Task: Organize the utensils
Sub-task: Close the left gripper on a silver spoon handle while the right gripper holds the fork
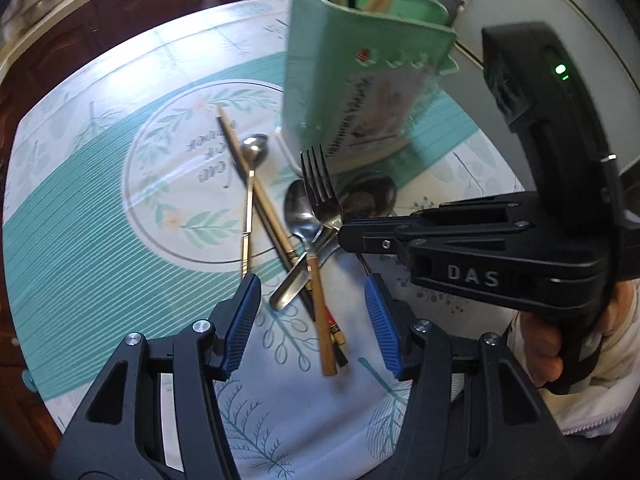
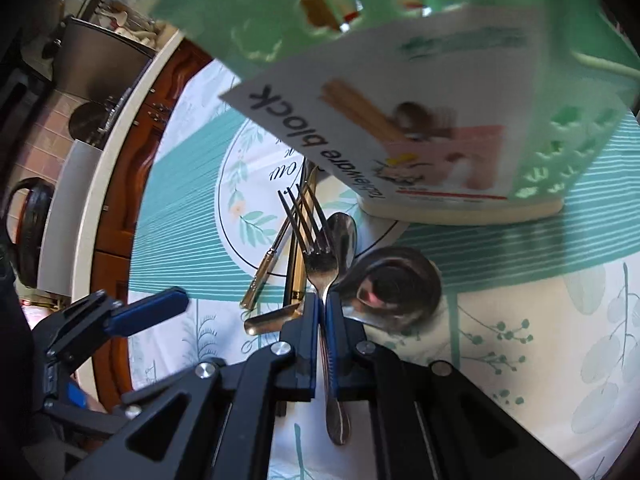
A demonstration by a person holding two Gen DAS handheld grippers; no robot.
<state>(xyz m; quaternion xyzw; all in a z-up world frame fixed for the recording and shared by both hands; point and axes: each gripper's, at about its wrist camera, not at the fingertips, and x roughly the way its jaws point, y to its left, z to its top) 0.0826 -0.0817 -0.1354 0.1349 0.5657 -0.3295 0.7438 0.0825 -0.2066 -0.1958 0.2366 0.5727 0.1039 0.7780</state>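
My right gripper (image 2: 323, 300) is shut on a steel fork (image 2: 316, 248), tines pointing up toward the green utensil holder (image 2: 400, 80). From the left wrist the same fork (image 1: 320, 188) is lifted over the pile, pinched by the right gripper (image 1: 344, 236). My left gripper (image 1: 312, 300) stands open above the utensils with nothing between its blue pads. Below it lie a wooden-handled spoon (image 1: 308, 248), a long thin spoon (image 1: 250, 184), chopsticks (image 1: 260, 196) and a large ladle-like spoon (image 1: 368, 196). The green holder (image 1: 352, 80) has chopsticks in it.
A round table with a teal and white floral cloth (image 1: 100, 220) bears everything. Wooden cabinets (image 2: 132, 184) and a counter edge run behind it. A person's hand (image 1: 544, 344) grips the right tool at the right.
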